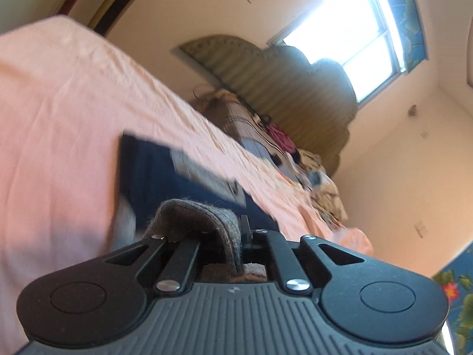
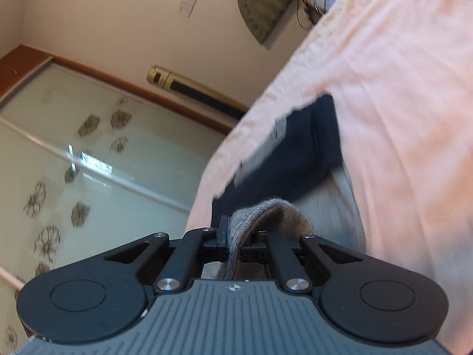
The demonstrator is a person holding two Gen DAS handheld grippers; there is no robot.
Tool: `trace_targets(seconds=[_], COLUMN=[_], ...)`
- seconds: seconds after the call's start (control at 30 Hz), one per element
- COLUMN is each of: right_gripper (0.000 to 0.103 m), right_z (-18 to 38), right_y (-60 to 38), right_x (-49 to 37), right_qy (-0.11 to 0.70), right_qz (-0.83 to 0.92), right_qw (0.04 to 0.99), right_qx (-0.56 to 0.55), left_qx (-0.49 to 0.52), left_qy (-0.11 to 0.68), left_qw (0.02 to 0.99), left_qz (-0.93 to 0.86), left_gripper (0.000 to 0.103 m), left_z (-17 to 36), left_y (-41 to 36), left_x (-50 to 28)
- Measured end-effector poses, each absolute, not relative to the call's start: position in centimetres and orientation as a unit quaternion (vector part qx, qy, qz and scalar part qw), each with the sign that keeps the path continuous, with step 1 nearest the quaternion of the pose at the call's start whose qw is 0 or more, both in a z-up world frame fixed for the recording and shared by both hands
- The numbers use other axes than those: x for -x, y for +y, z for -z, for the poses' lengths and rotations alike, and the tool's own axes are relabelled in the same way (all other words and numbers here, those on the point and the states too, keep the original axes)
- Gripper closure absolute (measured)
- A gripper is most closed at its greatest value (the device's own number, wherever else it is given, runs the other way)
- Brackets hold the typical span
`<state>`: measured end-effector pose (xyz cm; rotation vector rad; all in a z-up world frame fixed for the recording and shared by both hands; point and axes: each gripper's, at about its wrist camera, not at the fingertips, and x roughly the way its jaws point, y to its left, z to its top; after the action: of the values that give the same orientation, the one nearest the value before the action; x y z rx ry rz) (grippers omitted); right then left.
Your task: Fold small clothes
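A small garment with a grey knit part and a navy part lies on the pink bedsheet (image 1: 59,94). My left gripper (image 1: 241,236) is shut on a fold of the grey knit cloth (image 1: 201,219), which loops up over the jaws. The navy part (image 1: 153,171) with a grey striped band stretches away ahead of it. My right gripper (image 2: 229,236) is shut on another fold of the grey knit cloth (image 2: 266,216). The navy part (image 2: 295,156) lies just beyond it on the pink sheet (image 2: 399,88). Both views are tilted and motion-blurred.
A pile of mixed clothes and bedding (image 1: 283,153) sits at the far end of the bed below a padded headboard (image 1: 295,82). A bright window (image 1: 348,35) is behind it. Sliding glass wardrobe doors (image 2: 88,153) stand beside the bed's edge.
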<state>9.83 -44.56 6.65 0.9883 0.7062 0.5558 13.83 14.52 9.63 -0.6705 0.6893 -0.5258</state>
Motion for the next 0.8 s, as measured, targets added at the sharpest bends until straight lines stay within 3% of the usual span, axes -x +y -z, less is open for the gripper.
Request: trace_targets(seconds=[0.3,0.37,0.4,0.47,0.5,0.57,0.6,0.63,0.7,0.8], right_gripper=[0.089,0.067,0.036,0.025,0.020,0.019,0.018,0.015,0.009,0.005], right_z=[-1.4,-0.5,-0.3,-1.1,-2.0,-3.7,-4.4,-4.6,-4.4,-2.6], right_y=[-43.8,-43.1,-42.8,-42.7,-42.7,-42.7,-42.7,-42.7,-42.8,-42.8], right_x=[-26.6,-27.8,-27.6,-25.9,-24.8,-21.6,-19.5,-17.6,-12.8,-6.2], right_qy=[0.365,0.388,0.394,0.355,0.340,0.322,0.318,0.318,0.322,0.331], right_qz=[-0.192,-0.153,-0.137,-0.150,-0.151,-0.157,-0.167,-0.172,-0.169,-0.138], right_qw=[0.782,0.784,0.783,0.785,0.795,0.816,0.821,0.825,0.837,0.847], right_qx=[-0.468,-0.460,-0.462,-0.485,-0.480,-0.454,-0.444,-0.435,-0.408,-0.393], left_qx=[0.298,0.305,0.317,0.334,0.334,0.342,0.350,0.356,0.373,0.426], left_qy=[0.338,0.393,0.419,0.401,0.382,0.341,0.317,0.294,0.258,0.272], left_qw=[0.880,0.861,0.847,0.848,0.858,0.873,0.880,0.886,0.890,0.861], left_qz=[0.153,0.107,0.082,0.088,0.083,0.066,0.055,0.043,0.046,0.061], left_gripper=[0.097,0.090,0.087,0.086,0.080,0.042,0.012,0.006,0.006,0.006], left_z=[-5.5,-3.3,-2.5,-2.4,-2.9,-4.4,-5.0,-5.5,-5.9,-3.9], left_y=[11.4,11.5,11.7,12.7,13.4,15.0,15.8,16.4,17.6,18.5], left_x=[-30.4,-32.6,-32.7,-31.1,-29.6,-25.9,-23.6,-21.2,-15.9,-9.6])
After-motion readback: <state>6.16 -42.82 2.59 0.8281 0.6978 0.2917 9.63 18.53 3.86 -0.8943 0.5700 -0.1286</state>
